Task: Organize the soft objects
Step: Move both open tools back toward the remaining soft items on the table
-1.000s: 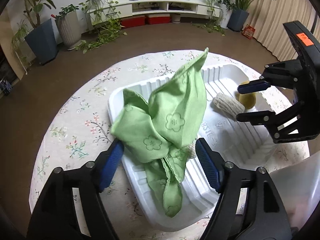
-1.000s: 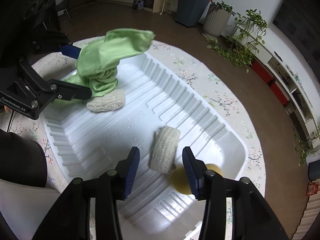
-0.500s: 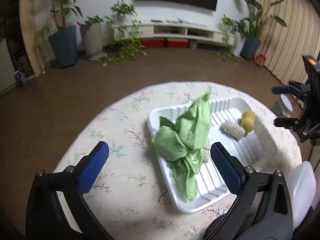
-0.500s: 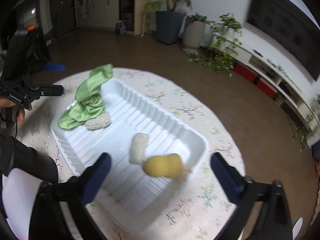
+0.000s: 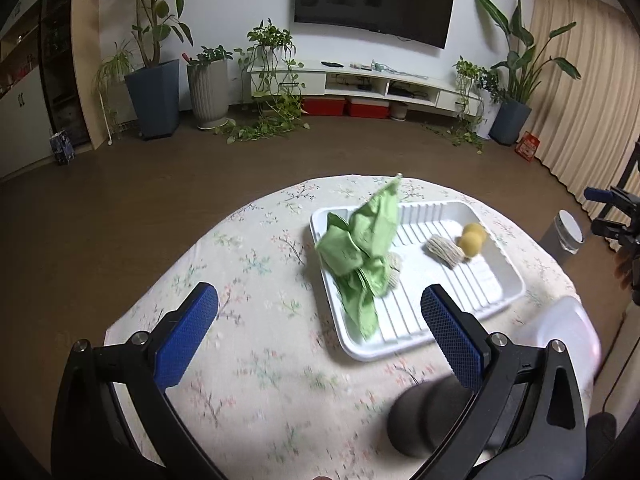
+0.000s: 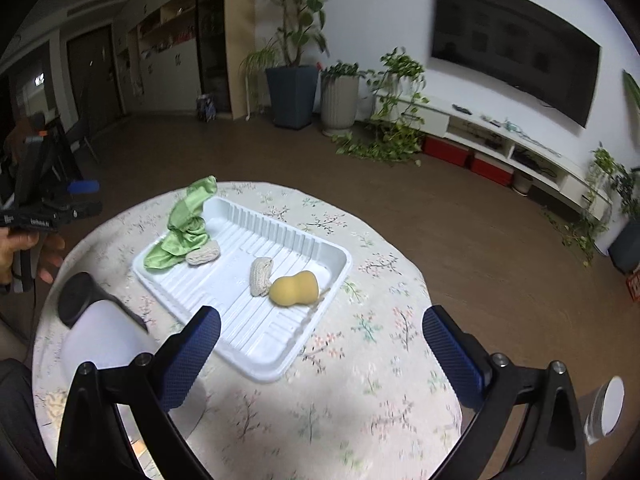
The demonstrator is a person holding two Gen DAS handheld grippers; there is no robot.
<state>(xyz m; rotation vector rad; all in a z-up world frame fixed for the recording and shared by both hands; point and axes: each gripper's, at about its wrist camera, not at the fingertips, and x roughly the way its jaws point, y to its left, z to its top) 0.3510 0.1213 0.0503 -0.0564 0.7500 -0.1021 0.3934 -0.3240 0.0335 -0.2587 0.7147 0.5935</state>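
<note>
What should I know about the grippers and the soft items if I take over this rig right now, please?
Left gripper: open, empty, held above the table on the tray's green-cloth side.
Right gripper: open, empty, held above the table at the tray's gourd end.
White tray: on the floral tablecloth. In it: a crumpled green cloth, one end draped on the rim; a cream knitted piece against the cloth; a second knitted piece touching the yellow gourd-shaped sponge.
Done: all four soft items sit in the tray.
Left: perhaps tuck the cloth fully inside. I see nothing soft outside the tray.
</note>
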